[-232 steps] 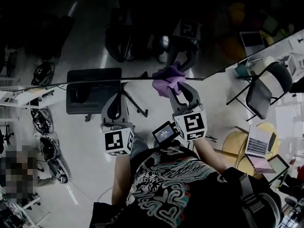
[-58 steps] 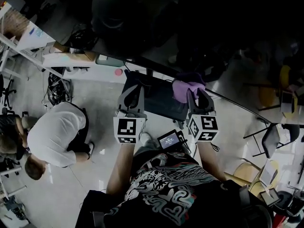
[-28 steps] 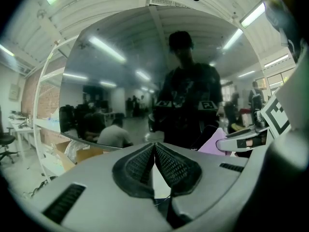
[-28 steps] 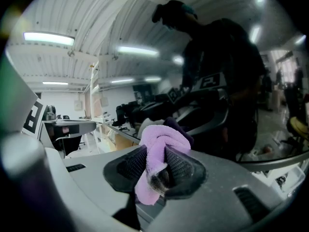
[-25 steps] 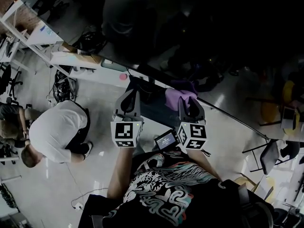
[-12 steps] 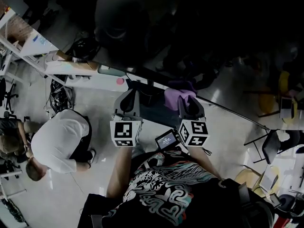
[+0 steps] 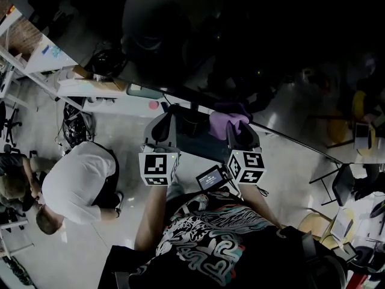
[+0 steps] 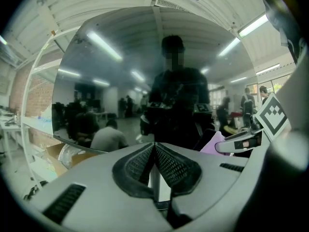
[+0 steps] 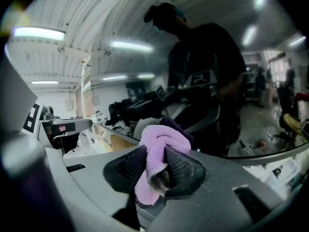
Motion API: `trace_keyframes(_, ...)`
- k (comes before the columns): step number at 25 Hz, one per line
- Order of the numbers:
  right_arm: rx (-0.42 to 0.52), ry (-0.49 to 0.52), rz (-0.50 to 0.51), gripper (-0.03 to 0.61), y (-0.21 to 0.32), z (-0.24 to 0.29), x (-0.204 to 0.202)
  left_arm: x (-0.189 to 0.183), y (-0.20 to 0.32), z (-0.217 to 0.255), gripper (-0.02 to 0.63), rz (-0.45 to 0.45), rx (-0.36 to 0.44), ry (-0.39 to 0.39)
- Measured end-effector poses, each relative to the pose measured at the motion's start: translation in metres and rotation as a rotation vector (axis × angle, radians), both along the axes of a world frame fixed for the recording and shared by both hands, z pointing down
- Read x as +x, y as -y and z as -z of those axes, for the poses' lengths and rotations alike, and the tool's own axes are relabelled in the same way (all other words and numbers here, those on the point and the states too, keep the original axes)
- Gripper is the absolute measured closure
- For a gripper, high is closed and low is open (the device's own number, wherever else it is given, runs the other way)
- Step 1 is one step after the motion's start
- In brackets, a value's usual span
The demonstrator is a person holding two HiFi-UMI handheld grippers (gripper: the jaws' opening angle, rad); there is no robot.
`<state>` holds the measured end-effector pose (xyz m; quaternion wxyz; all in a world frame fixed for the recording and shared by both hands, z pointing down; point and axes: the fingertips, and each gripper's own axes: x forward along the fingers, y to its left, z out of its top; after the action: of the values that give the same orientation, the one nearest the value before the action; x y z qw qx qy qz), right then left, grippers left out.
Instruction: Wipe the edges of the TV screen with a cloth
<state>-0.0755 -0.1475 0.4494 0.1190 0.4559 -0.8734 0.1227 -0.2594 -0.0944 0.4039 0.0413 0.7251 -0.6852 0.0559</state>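
Purple cloth (image 9: 161,139) clamped in right gripper (image 9: 153,162) (bunched), by TV screen (image 7: 289,71)

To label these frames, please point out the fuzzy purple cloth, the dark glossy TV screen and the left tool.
Fuzzy purple cloth (image 9: 163,135): right gripper view, bunched top fold.
Dark glossy TV screen (image 8: 116,71): left gripper view, reflecting glass.
Left tool (image 8: 154,151): left gripper view, meeting tips.

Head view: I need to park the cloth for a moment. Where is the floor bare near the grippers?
Bare floor lies between the crouching person and the left gripper, and again right of the right gripper, which holds the cloth, below the TV edge. Crowded: cables by the shelf, chair at far right.
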Motion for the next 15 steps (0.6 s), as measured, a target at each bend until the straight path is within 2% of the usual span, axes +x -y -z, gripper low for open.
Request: trace_keyframes(15,-0.015,0.001,-0.003,0.446,0.002,-0.003,-0.027,-0.026,0.000,-0.004,0.595,-0.005,-0.001,-0.010)
